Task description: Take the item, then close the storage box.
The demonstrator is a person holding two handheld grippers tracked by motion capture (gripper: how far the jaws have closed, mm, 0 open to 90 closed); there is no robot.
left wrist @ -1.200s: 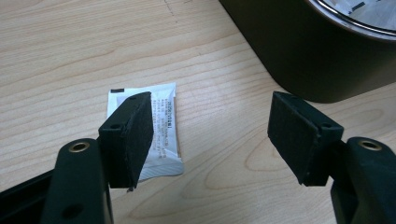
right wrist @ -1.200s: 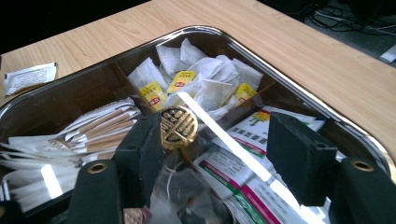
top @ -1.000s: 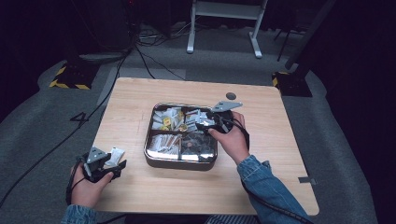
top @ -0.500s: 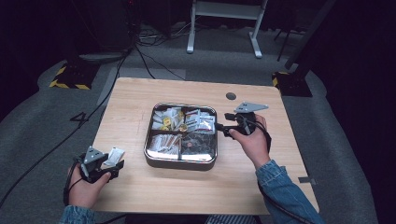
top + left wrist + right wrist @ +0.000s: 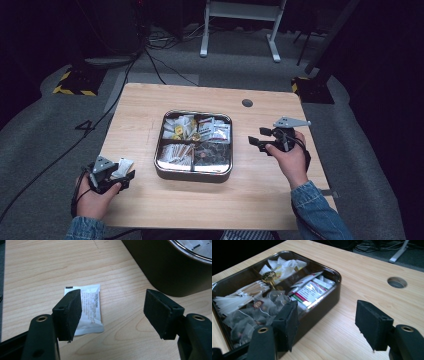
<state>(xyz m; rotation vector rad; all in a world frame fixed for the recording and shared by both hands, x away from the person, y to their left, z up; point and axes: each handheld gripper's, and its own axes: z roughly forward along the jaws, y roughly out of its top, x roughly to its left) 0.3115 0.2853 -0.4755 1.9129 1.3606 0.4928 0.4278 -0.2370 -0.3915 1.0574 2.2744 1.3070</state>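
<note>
The jaws of the left gripper (image 5: 112, 315) stand wide apart with nothing between the pads; the left-hand jaw hangs over one edge of a single white packet (image 5: 87, 307) that lies flat on the tabletop (image 5: 37, 270), and whether that pad touches the packet cannot be told. In the high view the same left gripper (image 5: 112, 175) sits near the front left corner of the tabletop (image 5: 150, 105), with the packet (image 5: 122, 167) just beside it and a little apart from the tin. The jaws of the right gripper (image 5: 327, 322) are also apart and hold nothing, with bare wood between them; in the high view this right gripper (image 5: 260, 142) is held over the tabletop to the right of the tin, clear of it. There is one tin (image 5: 192, 175), a square metal one with rounded corners, in the middle of the tabletop, and it is split into four compartments. In the right gripper view the tin (image 5: 337, 277) holds white sachets, slim paper sticks, printed packets and tea bags, too many and too overlapped to count. One round hole (image 5: 247, 103) is cut in the tabletop behind the tin. Two hands are in view, one on each gripper.
</note>
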